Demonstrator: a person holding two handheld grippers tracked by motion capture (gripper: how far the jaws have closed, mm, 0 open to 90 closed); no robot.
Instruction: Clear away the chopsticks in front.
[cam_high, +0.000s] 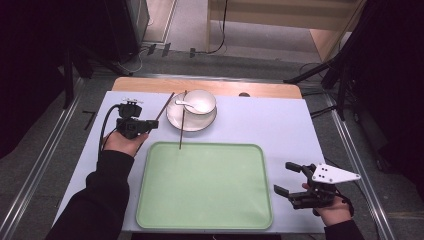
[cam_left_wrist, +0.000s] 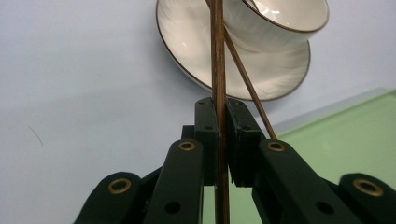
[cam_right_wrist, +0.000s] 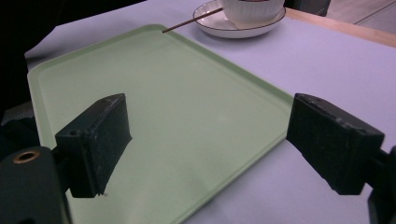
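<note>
Left gripper view: left gripper (cam_left_wrist: 218, 140) fingers pinching one chopstick (cam_left_wrist: 217, 56) near its end — thin, stiff, light, slick wood, prob. pivots; 2nd chopstick (cam_high: 182, 120) at 12 o'clock of tray (cam_high: 150, 200); right gripper (cam_right_wrist: 205, 144) fingers spread, empty.

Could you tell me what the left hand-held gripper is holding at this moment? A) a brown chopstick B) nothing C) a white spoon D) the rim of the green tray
A: the left hand-held gripper is clamped on a thin brown chopstick running between its jaws.
</note>
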